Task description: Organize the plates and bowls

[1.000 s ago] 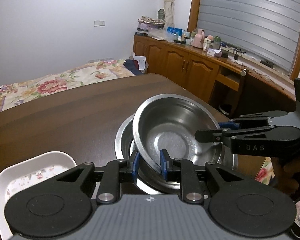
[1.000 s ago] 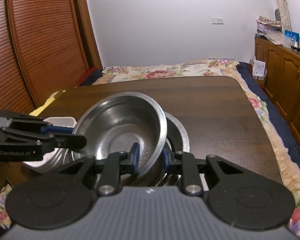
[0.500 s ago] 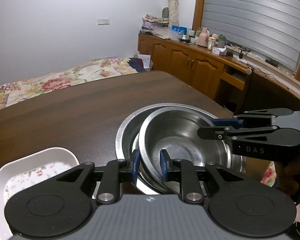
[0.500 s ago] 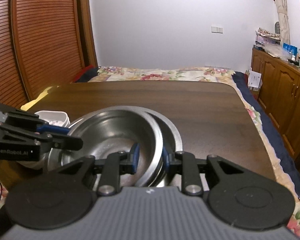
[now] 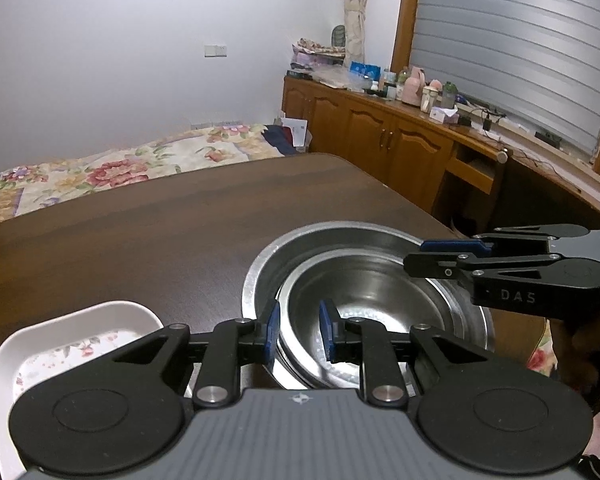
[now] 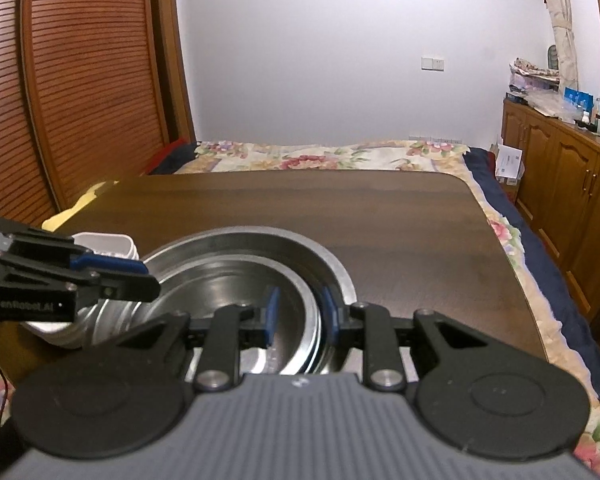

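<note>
1. "DAS" stands in pale capital letters on the black side of the right gripper (image 5: 416,258), seen from the left wrist camera as it reaches in from the right.
2. "GenRobot.AI" stands in small pale letters on the black side of the left gripper (image 6: 140,276), seen from the right wrist camera at the left edge; the print is soft and only just legible.
3. The boxes and bottles on the sideboard (image 5: 400,136) carry print too small to read.
</note>
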Available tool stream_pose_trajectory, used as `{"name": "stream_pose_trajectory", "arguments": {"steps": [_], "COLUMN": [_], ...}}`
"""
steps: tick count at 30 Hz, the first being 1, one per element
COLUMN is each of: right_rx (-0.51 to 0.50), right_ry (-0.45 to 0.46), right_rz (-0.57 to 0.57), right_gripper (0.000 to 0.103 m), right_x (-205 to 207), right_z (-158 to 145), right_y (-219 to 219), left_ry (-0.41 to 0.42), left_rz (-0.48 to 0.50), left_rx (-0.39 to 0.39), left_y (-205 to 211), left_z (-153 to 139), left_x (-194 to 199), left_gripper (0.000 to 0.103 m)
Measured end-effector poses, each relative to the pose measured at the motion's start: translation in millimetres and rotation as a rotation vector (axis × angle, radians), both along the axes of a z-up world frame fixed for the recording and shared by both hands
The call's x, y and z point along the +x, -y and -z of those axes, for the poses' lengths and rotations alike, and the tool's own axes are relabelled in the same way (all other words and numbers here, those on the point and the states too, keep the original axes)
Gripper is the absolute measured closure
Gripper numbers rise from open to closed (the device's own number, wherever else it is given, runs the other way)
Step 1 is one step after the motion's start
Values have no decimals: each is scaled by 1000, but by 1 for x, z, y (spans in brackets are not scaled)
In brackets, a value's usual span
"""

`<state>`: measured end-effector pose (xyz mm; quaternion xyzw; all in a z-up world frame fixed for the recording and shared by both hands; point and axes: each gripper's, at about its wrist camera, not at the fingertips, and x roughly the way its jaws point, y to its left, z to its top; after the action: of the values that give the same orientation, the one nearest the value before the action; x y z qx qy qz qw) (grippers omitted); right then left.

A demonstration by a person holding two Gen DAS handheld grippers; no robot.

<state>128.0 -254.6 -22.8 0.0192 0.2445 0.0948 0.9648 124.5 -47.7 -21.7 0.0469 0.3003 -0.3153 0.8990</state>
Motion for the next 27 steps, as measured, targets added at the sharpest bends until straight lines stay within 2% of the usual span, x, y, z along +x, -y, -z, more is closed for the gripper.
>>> {"name": "stream_pose_trajectory", "arguments": {"steps": [4,6,8,11,12,14,16,17,19,24,27], "right_rx": [17,27,30,15,7,7,13,14,15,14,12], "right_ry": [22,35,47,71,79,90,104,114,133,157,169], "right_rz": [5,7,11,0,-2,-5,-14,-16,-17,-31,-32], "right_gripper": [76,76,76,74,71,66,57,51,47,29,26], "right_x": [-3,-6,-9,-13,-14,-15,-16,-18,-20,-21,-24], "right_z": [-6,-9,-11,-13,-14,-15,-17,-18,-20,-22,-21], "right_y": [3,5,7,8,8,8,9,9,10,11,13], "left_ry": [25,33,44,65,72,93,111,120,124,136,141], "left_rz": [-18,-34,-50,-74,-81,-99,-117,-130,-153,-209,-232], "left_rx": [-6,-8,-13,-31,-33,-38,-46,-50,-54,-74,-76], "left_y": [-2,-2,-2,-3,-4,-5,-5,-7,-8,-12,-11], "left_z": [-5,-7,-9,-12,-13,-15,-17,-17,-19,-20,-21], "left_x": [-2,-2,-4,-8,-10,-15,-21,-23,-27,-37,-39], "left_gripper": [80,74,59,44,41,25,16,15,14,11,11]}}
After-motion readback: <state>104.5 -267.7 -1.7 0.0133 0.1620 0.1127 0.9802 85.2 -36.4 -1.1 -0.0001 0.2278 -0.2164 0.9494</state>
